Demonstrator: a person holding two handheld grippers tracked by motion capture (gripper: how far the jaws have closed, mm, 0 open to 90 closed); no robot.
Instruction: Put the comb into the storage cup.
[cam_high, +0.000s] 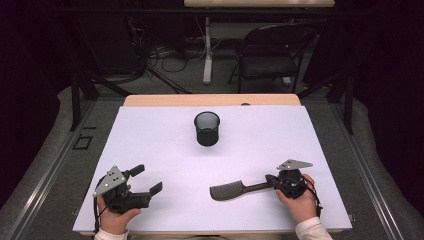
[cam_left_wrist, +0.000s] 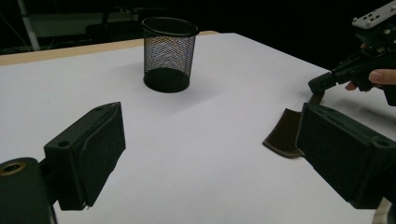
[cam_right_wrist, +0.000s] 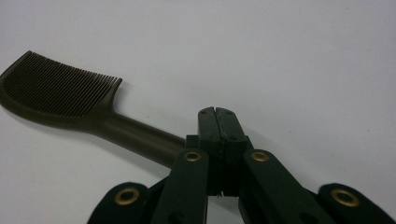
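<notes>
A dark comb (cam_high: 227, 190) lies flat on the white table sheet, teeth end to the left and handle running right. My right gripper (cam_high: 270, 179) sits at the handle's end. In the right gripper view its jaws (cam_right_wrist: 217, 114) are pressed together with no gap, and the comb (cam_right_wrist: 60, 91) passes under them rather than between them. My left gripper (cam_high: 147, 179) rests at the front left, open wide with nothing between its fingers. In the left gripper view, the comb (cam_left_wrist: 285, 135) lies just behind the right-hand jaw and the right gripper (cam_left_wrist: 320, 84) is farther off. A black mesh cup (cam_high: 207, 128) stands upright at the centre back.
The white sheet (cam_high: 150, 135) covers the table, with a wooden edge (cam_high: 210, 99) at the far side. The mesh cup (cam_left_wrist: 168, 51) looks empty. A folding chair (cam_high: 270, 50) and cables are on the floor beyond the table.
</notes>
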